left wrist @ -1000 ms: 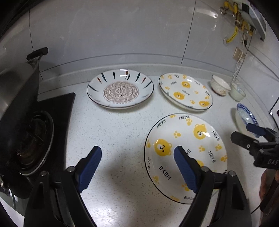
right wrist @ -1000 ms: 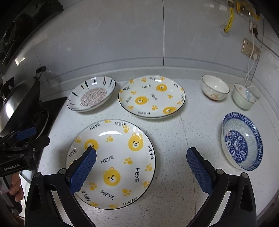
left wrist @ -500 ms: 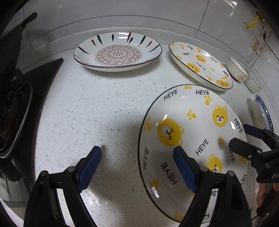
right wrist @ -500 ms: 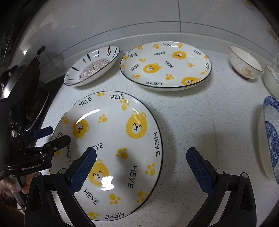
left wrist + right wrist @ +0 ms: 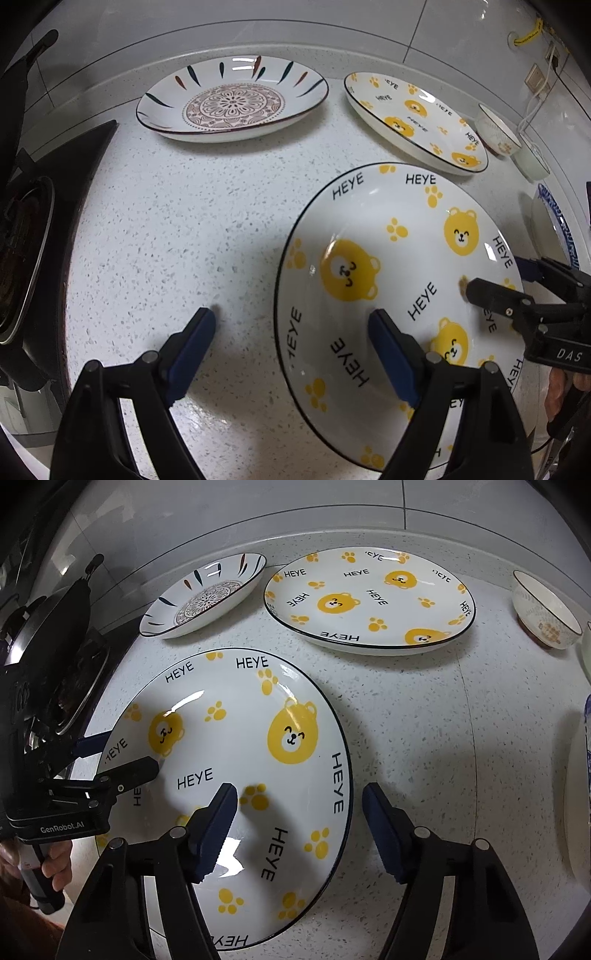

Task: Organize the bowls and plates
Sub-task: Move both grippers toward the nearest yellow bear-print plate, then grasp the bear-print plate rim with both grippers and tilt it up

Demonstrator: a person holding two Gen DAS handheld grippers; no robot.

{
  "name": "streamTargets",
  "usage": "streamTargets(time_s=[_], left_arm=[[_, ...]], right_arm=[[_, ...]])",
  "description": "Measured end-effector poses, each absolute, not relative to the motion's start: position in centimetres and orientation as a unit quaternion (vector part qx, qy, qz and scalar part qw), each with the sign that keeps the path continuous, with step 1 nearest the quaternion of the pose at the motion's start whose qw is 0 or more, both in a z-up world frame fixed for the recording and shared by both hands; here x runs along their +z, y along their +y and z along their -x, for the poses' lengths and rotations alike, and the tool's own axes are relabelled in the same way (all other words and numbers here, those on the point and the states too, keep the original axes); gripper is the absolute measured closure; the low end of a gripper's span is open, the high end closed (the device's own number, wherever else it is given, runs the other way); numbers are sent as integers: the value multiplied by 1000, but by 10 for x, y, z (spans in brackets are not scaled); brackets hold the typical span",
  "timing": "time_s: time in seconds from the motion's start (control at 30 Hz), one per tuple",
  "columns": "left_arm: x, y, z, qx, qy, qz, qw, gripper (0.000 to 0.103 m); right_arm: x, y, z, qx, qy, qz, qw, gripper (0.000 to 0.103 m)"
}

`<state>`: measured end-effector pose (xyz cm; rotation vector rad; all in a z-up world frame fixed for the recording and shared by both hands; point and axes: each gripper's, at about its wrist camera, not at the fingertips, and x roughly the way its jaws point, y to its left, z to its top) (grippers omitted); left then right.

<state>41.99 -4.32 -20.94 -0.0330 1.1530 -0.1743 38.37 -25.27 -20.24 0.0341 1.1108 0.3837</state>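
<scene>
A white bear-print "HEYE" plate (image 5: 399,258) (image 5: 236,753) lies nearest on the speckled counter. My left gripper (image 5: 291,325) is open and straddles its left rim: one finger over the plate, one over the counter. My right gripper (image 5: 299,797) is open and straddles its right rim the same way. A second bear plate (image 5: 413,118) (image 5: 369,598) lies behind it. A mandala-pattern plate (image 5: 232,103) (image 5: 203,598) lies at the back left. A small patterned bowl (image 5: 546,613) (image 5: 495,133) and a pale bowl (image 5: 532,162) stand at the right.
A blue-and-white dish (image 5: 557,225) lies at the far right edge. A black stove with a burner (image 5: 22,251) and a dark pan (image 5: 51,627) are on the left. The tiled wall (image 5: 295,22) runs behind the counter.
Both grippers have come lower and closer to the near bear plate, now straddling its opposite rims. The right gripper's fingers have narrowed a little. The plates have not moved.
</scene>
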Motion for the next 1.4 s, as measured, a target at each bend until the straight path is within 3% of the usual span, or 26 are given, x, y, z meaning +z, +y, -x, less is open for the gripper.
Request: streamTargets(time_s=[0.23,0.3,0.33,0.37,0.4,0.47,0.6,0.77,1.4], left_arm=[[-208,-40,-423,-102,565,19,819,22],[-205,-37,-423,-101,561,21,822,49],[-204,-36,-423,-105,558,23,823,54],[-203,-34,-424,-119,559,34,820,66],[-203,-32,-424,-129,561,42,817,73],[-204,-31,-424,-148,564,53,811,78],[-203,-28,-424,-160,570,70,803,83],[-205,-13,-422,-177,579,120,787,89],[-168,96,-314,-104,562,163,804,90]], right_arm=[[-202,-257,-384,199,523,-28,828,40],[-202,-260,-384,210,523,-42,825,49],[-202,-264,-385,216,524,-54,822,57],[-202,-266,-385,219,525,-64,820,61],[-203,-269,-387,223,527,-74,816,70],[-204,-275,-388,228,533,-89,810,77],[-209,-286,-390,234,546,-119,795,89],[-210,-287,-392,240,555,-124,787,89],[-173,-198,-339,316,556,-63,766,90]])
